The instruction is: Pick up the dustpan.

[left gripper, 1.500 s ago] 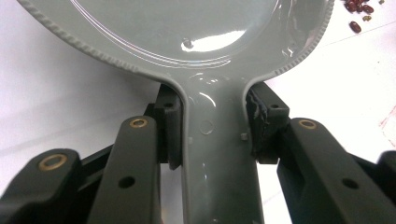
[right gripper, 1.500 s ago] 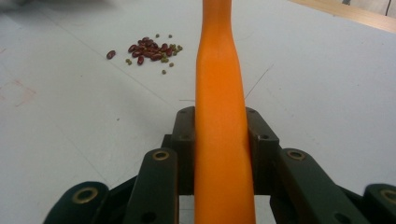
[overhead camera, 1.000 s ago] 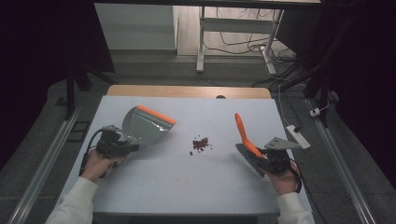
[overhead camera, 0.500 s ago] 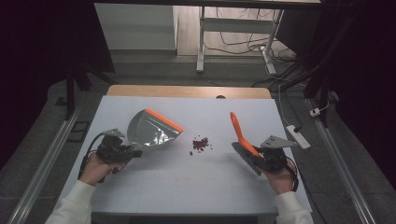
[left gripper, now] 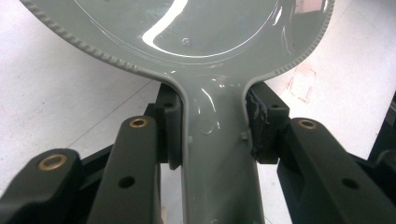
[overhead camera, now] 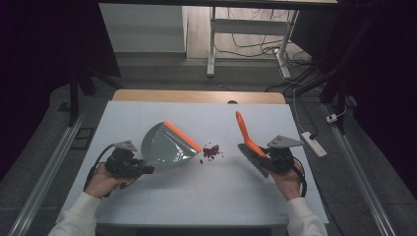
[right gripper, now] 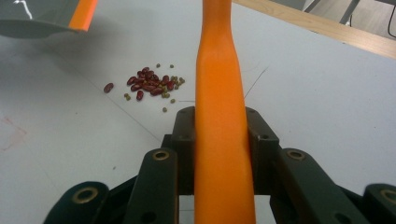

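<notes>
A grey dustpan (overhead camera: 164, 145) with an orange lip is tilted up over the white table, its lip toward a small pile of red and green beans (overhead camera: 211, 151). My left gripper (overhead camera: 145, 169) is shut on the dustpan's grey handle (left gripper: 212, 140), with the jaws pressing on both of its sides. My right gripper (overhead camera: 252, 153) is shut on a brush's orange handle (overhead camera: 243, 130), which rises up and away from it. In the right gripper view the orange handle (right gripper: 219, 116) runs up between the jaws. The beans (right gripper: 152, 84) lie to its left, with the dustpan's lip (right gripper: 84, 11) at the top left.
The white table cover (overhead camera: 196, 196) ends at a wooden strip (overhead camera: 196, 96) along the far edge. A power strip (overhead camera: 312, 143) lies off the table's right side. Metal rails run along both sides on the floor, and a white frame stands behind.
The left hand has brought the dustpan right and closer to the beans. The right hand has shifted the brush left toward the pile. Both grips are unchanged.
</notes>
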The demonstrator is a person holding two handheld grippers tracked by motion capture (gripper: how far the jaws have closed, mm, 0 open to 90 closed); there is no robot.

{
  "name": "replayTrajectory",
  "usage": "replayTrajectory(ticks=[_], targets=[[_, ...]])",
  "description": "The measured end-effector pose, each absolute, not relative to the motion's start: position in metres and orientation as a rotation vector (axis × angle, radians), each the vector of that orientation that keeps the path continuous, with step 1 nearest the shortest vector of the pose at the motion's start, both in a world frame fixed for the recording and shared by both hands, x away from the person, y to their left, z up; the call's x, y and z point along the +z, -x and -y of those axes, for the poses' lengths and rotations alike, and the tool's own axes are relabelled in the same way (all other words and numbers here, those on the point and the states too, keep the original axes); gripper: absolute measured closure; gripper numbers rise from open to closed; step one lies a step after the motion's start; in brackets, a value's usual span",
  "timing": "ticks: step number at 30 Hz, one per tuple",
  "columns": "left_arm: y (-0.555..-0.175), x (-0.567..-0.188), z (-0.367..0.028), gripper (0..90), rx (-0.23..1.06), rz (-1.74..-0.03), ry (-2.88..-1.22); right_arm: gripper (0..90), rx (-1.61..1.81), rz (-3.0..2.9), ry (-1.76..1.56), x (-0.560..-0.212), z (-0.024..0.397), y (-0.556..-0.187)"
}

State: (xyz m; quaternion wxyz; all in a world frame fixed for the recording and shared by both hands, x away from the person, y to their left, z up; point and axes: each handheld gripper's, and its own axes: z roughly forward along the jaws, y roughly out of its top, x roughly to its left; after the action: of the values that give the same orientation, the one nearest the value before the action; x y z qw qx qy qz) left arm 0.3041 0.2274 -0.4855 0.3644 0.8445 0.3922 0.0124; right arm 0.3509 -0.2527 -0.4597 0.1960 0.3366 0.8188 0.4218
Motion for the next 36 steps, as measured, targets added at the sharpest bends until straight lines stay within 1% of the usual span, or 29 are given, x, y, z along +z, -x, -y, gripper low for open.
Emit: replayTrajectory(ticks=[13, 22, 28, 30, 36], targets=[[-0.303, -0.49, -0.219, 61.6, -0.03, -0.948, -2.227, 70.1, 1.219, -2.274, -1.013, -0.464, 0.247, -0.368], [-0.302, -0.492, -0.212, 61.6, -0.059, -0.915, -2.264, 70.1, 1.206, -2.281, -0.994, -0.464, 0.233, -0.379], [-0.3, -0.493, -0.208, 61.6, -0.104, -0.875, -2.296, 70.1, 1.218, -2.282, -0.972, -0.461, 0.223, -0.387], [-0.299, -0.494, -0.205, 61.6, -0.128, -0.856, -2.305, 70.1, 1.222, -2.281, -0.966, -0.461, 0.22, -0.39], [-0.297, -0.496, -0.192, 61.5, -0.142, -0.82, -2.35, 70.1, 1.21, -2.301, -0.944, -0.465, 0.205, -0.399]])
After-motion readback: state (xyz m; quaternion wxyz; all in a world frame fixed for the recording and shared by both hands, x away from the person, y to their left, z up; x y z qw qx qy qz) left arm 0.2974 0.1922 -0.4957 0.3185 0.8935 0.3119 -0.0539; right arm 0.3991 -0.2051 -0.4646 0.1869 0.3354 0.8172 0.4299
